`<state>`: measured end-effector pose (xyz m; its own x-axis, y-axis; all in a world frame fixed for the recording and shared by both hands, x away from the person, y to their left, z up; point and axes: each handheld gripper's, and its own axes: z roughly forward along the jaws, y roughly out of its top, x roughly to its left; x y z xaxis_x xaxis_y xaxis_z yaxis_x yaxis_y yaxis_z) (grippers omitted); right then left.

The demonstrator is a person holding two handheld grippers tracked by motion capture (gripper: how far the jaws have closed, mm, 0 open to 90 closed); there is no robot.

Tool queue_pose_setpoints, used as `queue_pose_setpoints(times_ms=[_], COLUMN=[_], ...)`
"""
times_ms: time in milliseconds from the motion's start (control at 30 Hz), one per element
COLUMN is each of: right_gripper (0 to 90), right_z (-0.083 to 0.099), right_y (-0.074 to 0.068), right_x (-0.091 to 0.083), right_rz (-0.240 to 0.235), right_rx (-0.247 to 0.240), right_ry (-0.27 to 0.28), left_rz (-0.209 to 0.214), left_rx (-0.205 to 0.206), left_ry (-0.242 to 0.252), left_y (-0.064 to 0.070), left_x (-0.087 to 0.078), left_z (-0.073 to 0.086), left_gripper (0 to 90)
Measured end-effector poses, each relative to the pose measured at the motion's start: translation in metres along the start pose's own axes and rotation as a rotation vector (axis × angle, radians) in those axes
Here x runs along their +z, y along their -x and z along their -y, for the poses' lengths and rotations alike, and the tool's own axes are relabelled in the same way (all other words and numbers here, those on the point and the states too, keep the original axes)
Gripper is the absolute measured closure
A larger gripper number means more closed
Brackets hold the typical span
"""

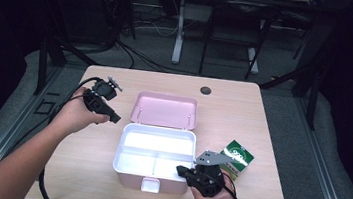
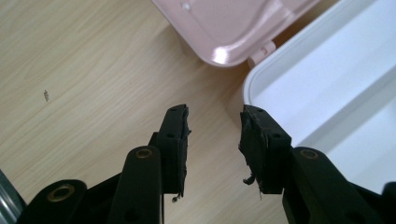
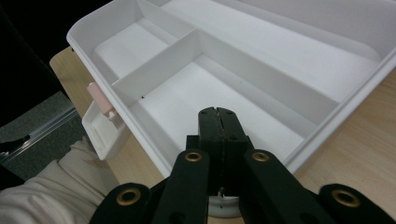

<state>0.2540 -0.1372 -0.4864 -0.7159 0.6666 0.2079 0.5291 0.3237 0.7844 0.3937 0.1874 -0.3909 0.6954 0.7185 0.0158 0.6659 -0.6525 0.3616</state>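
While one box [image 1: 156, 150] (three compartments) lies open, left gripper [image 2: 214, 122] gapes, right gripper [image 3: 218, 113] pinched empty

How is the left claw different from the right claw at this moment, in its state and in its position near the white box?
The left claw is open, with a gap between its jaws; the right claw is shut with nothing between them. The left claw hangs over the bare table beside the white box, near its pink lid; the right claw points over the box's front right compartment. Both are black and empty.
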Motion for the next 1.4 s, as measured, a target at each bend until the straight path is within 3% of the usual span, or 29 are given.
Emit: queue_pose_setpoints(times_ms=[267, 400, 500, 567, 767, 967, 1100, 1167, 1400], right_gripper=[90.0, 90.0, 90.0, 90.0, 90.0, 90.0, 87.8, 87.4, 84.9], right_z=[0.000, 0.000, 0.000, 0.000, 0.000, -0.002, -0.002, -0.003, -0.004], right_y=[0.000, -0.001, -0.001, -0.001, -0.001, 0.000, 0.001, 0.000, -0.002], right_x=[0.000, 0.000, 0.000, 0.000, 0.000, 0.000, 0.000, 0.000, -0.001], right_rz=[0.004, 0.003, 0.003, 0.007, 0.006, -0.001, -0.007, 0.011, -0.007], right_rx=[0.000, -0.002, -0.002, -0.003, -0.004, 0.001, 0.001, -0.005, -0.006], right_ry=[0.001, 0.002, 0.003, 0.002, -0.001, -0.008, -0.012, -0.020, -0.010], left_rz=[0.033, 0.040, 0.051, 0.040, 0.075, 0.120, 0.118, 0.119, 0.111], left_rx=[0.116, 0.167, 0.231, 0.296, 0.437, 0.538, 0.593, 0.603, 0.644], left_ry=[-0.058, -0.085, -0.095, -0.102, -0.134, -0.177, -0.195, -0.192, -0.185], left_y=[0.006, 0.006, 0.007, 0.010, 0.020, 0.027, 0.035, 0.039, 0.055], left_x=[-0.002, -0.003, -0.003, -0.002, -0.001, 0.001, 0.003, 0.002, 0.003], left_z=[0.012, 0.015, 0.014, 0.013, 0.009, 0.004, 0.001, -0.002, -0.010], left_gripper=[61.0, 64.9, 65.0, 65.1, 65.8, 66.3, 66.3, 66.1, 66.2])
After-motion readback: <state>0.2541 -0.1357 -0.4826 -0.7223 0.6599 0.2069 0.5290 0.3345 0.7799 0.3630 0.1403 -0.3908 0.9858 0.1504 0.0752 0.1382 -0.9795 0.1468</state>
